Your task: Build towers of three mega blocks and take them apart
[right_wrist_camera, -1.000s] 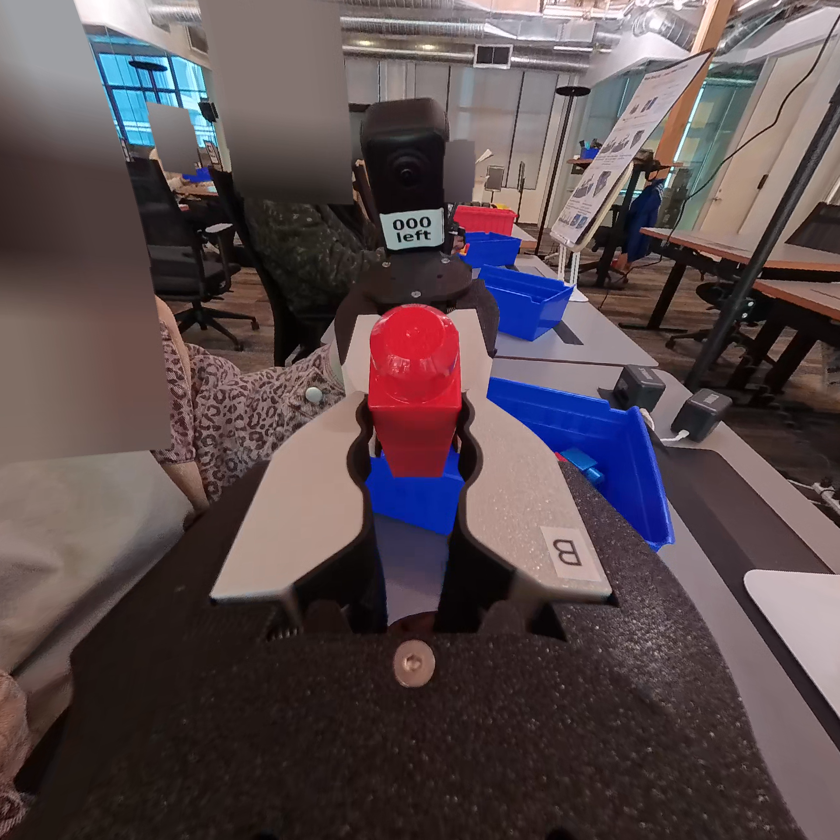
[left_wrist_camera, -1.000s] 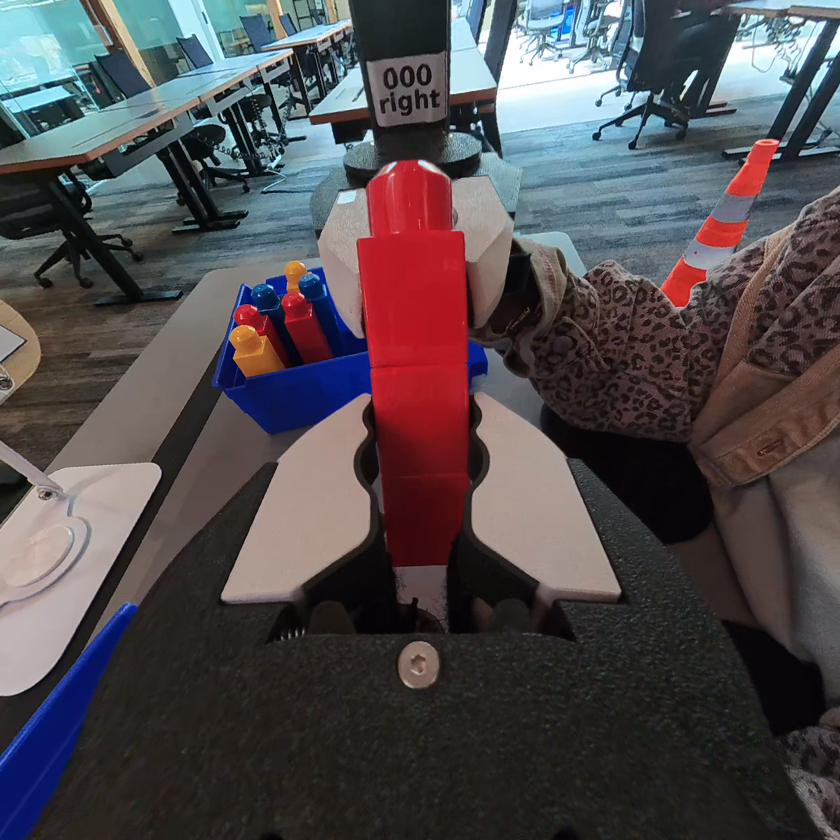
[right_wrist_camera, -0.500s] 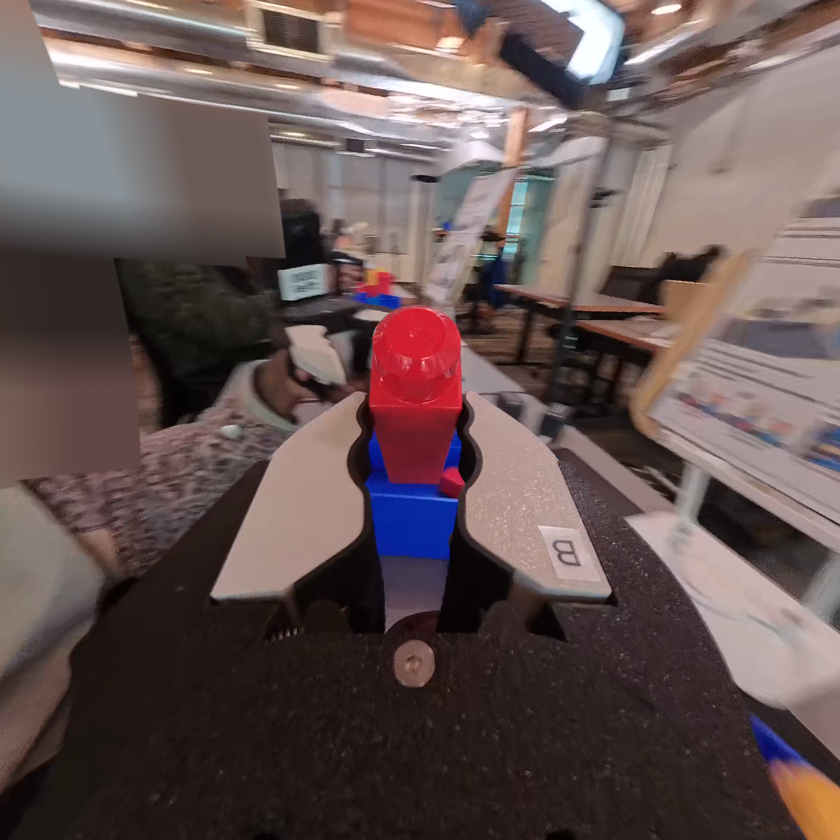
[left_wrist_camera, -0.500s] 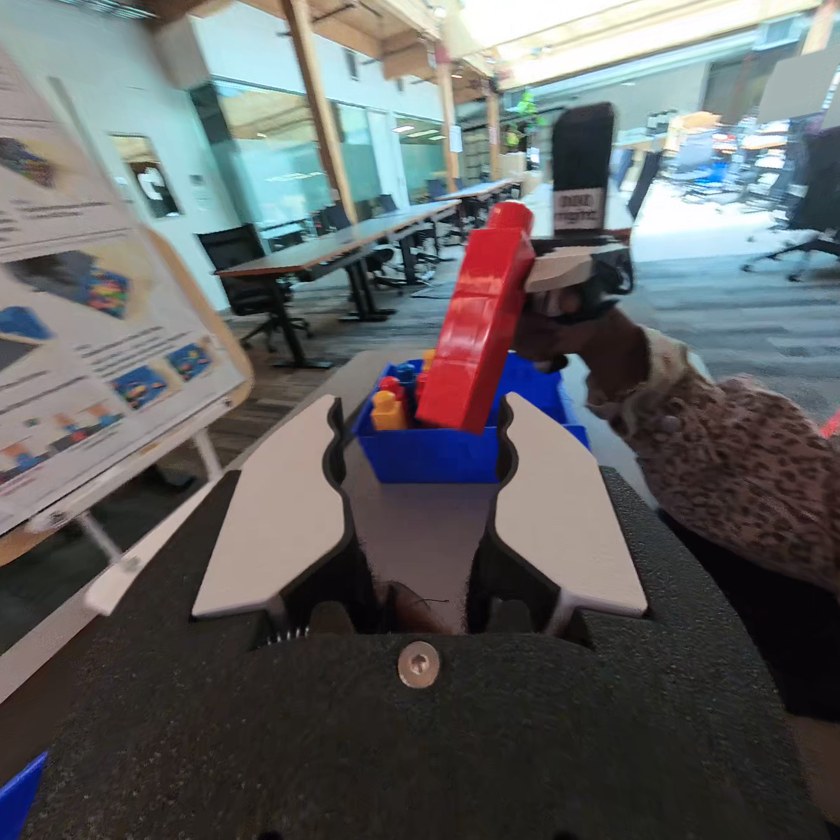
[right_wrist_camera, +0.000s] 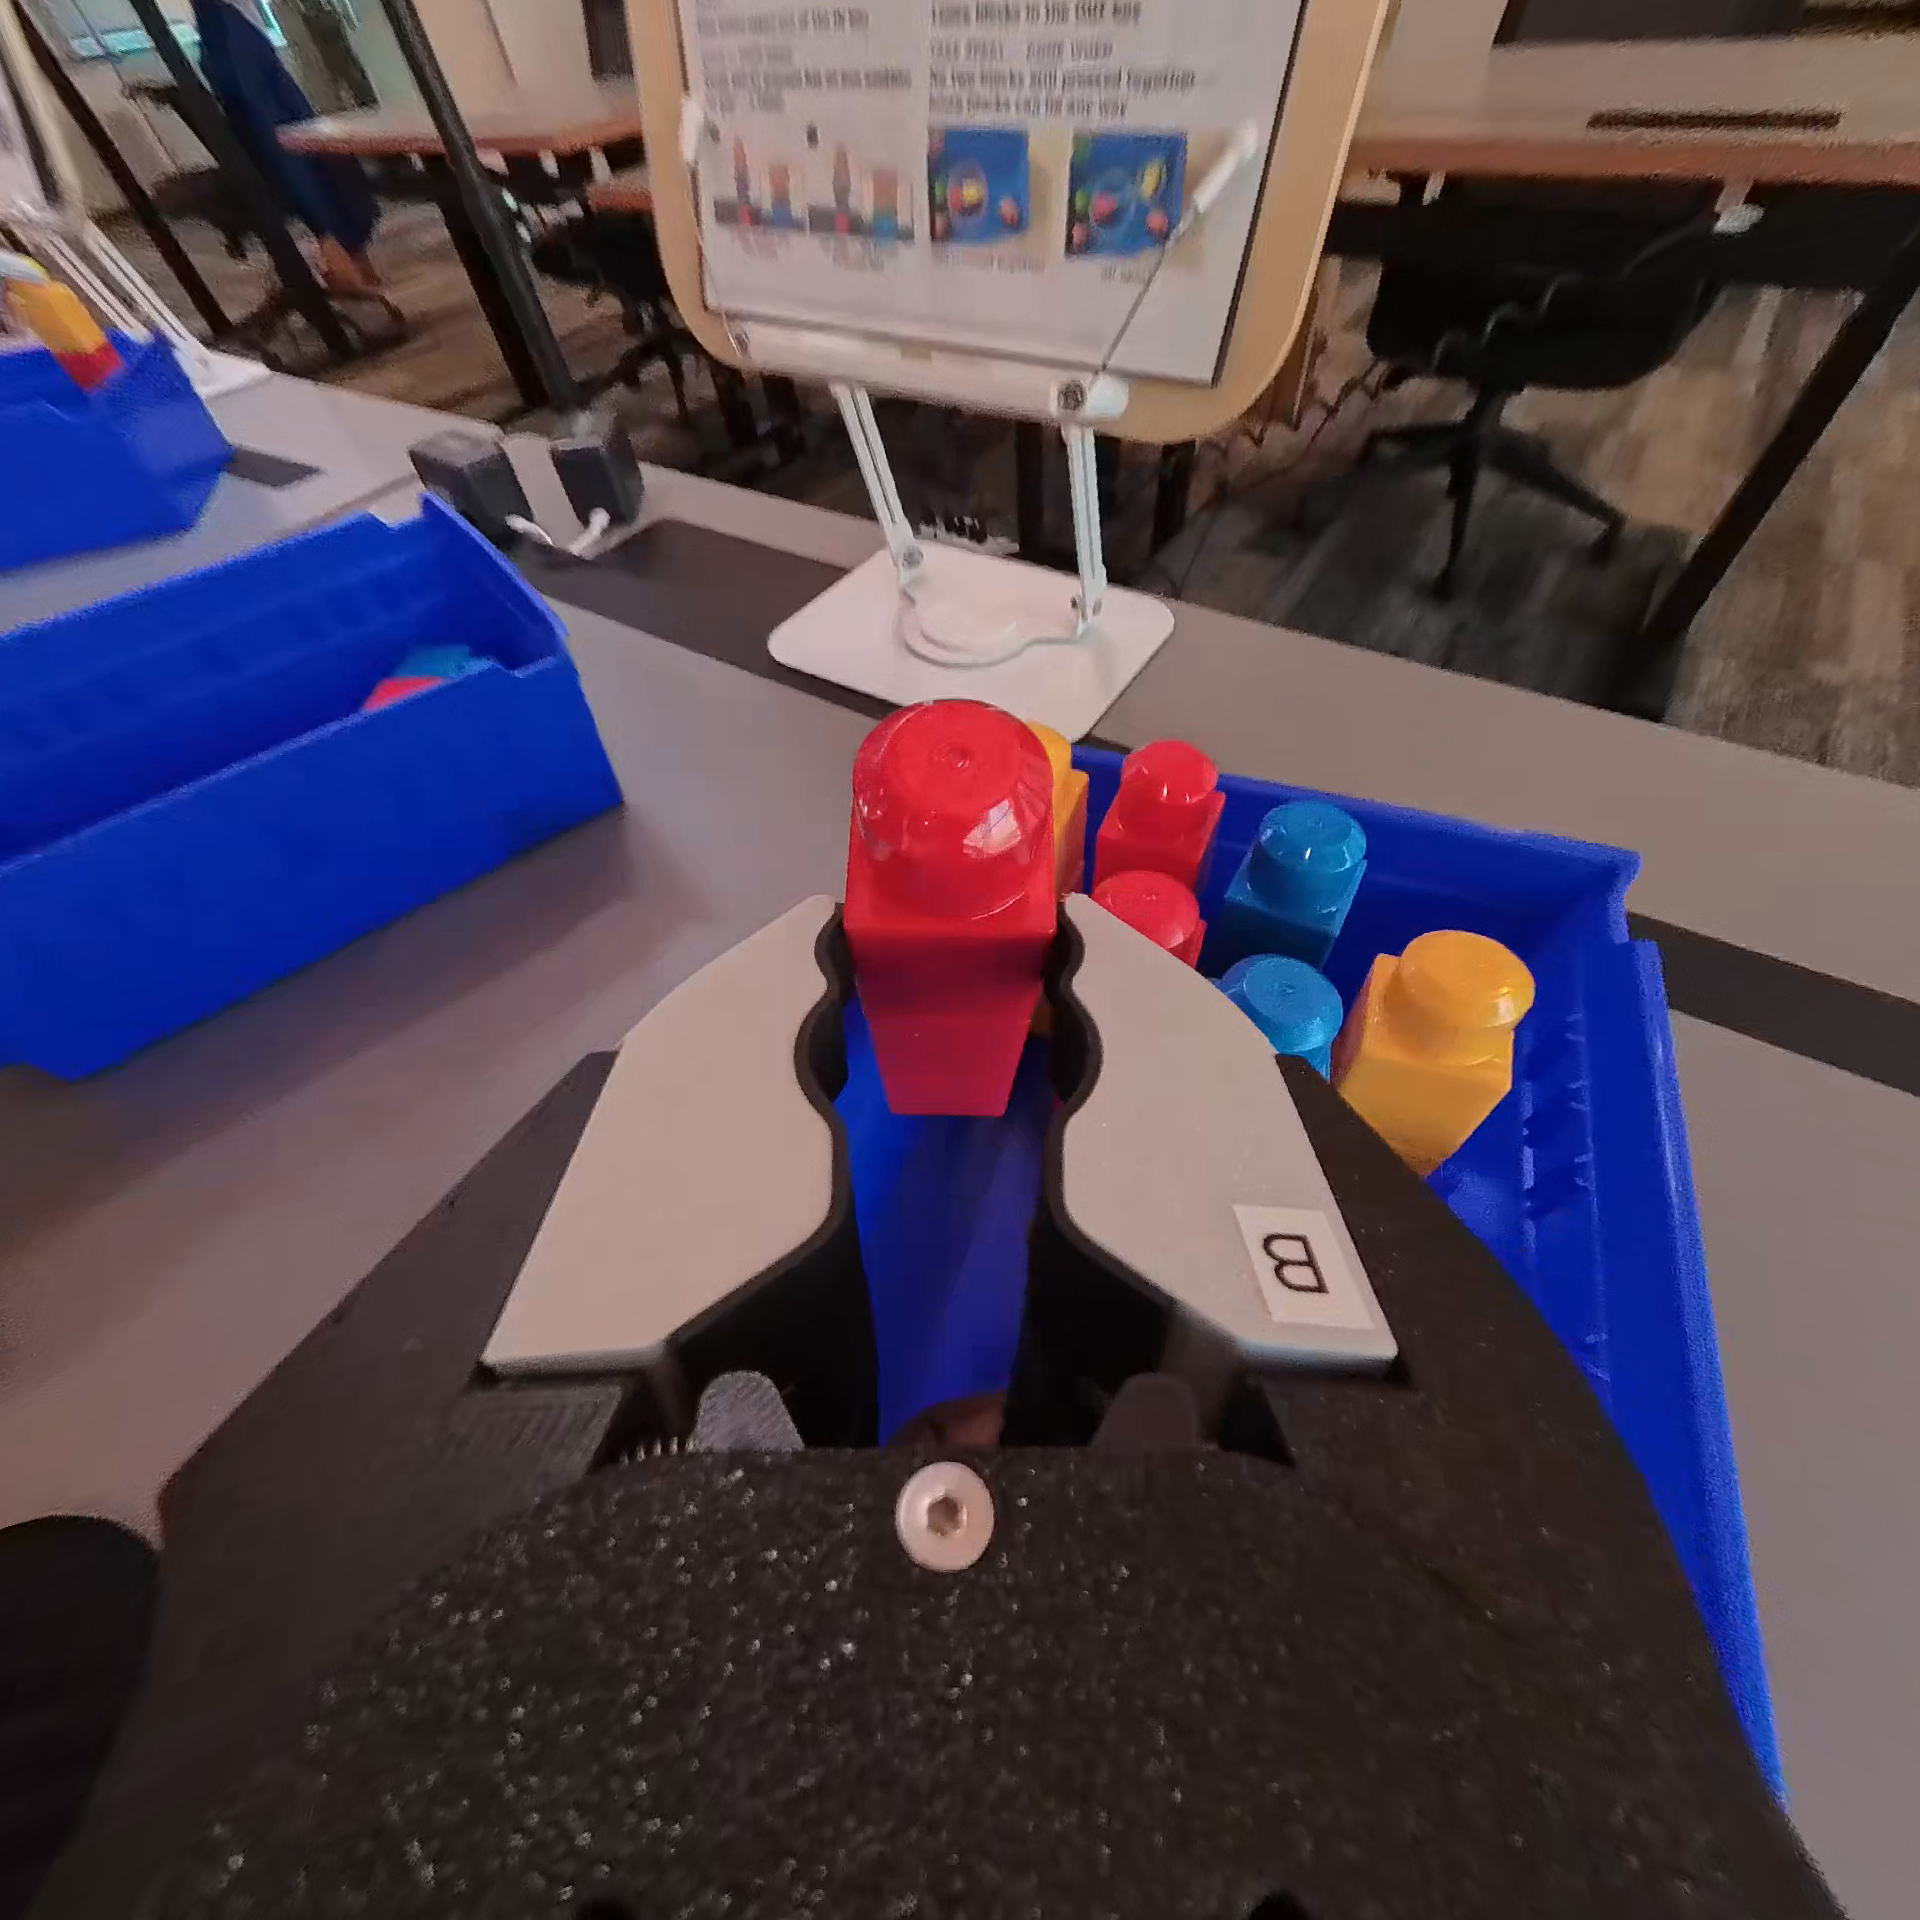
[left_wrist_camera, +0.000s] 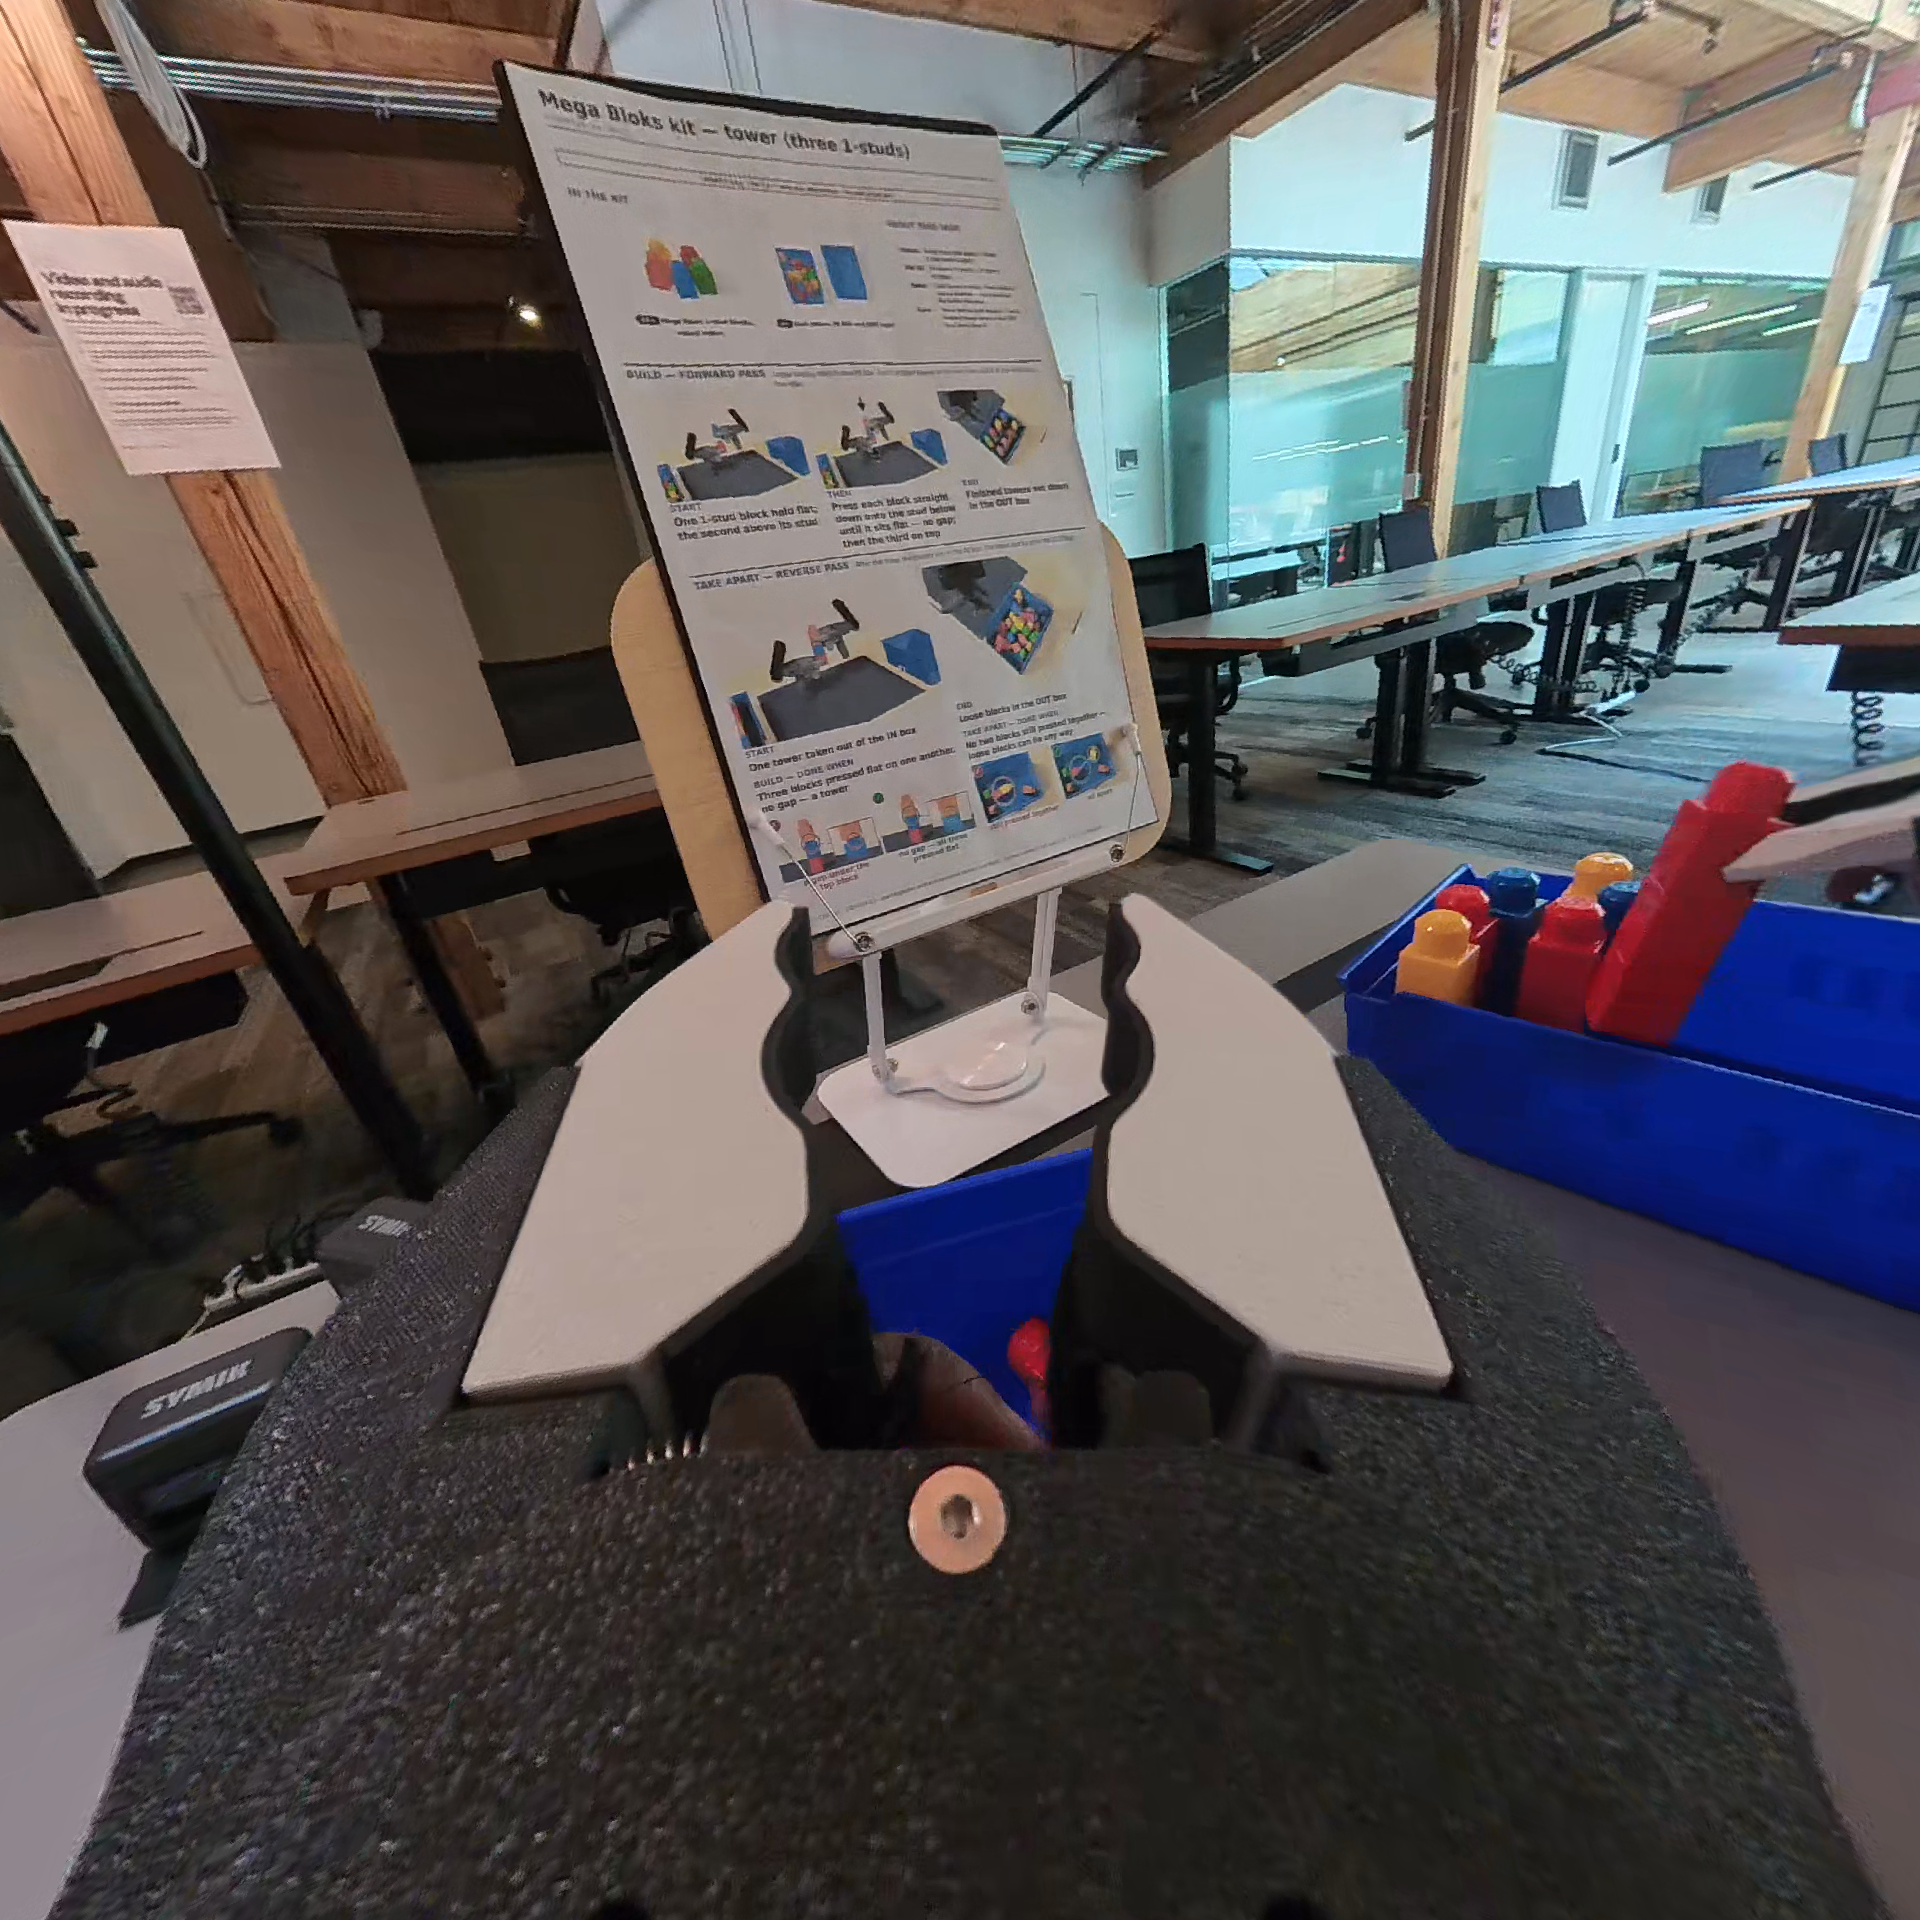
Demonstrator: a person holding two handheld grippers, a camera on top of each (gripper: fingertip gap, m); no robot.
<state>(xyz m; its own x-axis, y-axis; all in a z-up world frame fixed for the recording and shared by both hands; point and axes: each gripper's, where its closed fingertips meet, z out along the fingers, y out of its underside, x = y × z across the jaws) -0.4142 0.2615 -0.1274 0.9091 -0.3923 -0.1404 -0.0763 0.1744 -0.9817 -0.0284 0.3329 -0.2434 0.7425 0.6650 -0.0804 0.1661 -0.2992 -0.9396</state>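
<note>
Right hand-held gripper (right_wrist_camera: 951, 966) clamping red tower (right_wrist_camera: 945, 914), over blue bin (right_wrist_camera: 1590, 1039)

The room was an open office with exposed timber posts (left_wrist_camera: 1460, 343) and ceiling beams, white walls and frosted glass partitions (left_wrist_camera: 1361, 457). Long wood-topped desks (left_wrist_camera: 1455, 613) on black legs stood in rows with dark swivel chairs (left_wrist_camera: 1403, 540) on a grey-brown carpeted floor (left_wrist_camera: 1455, 748). Daylight filled the far right side, while the left lay dimmer.
</note>
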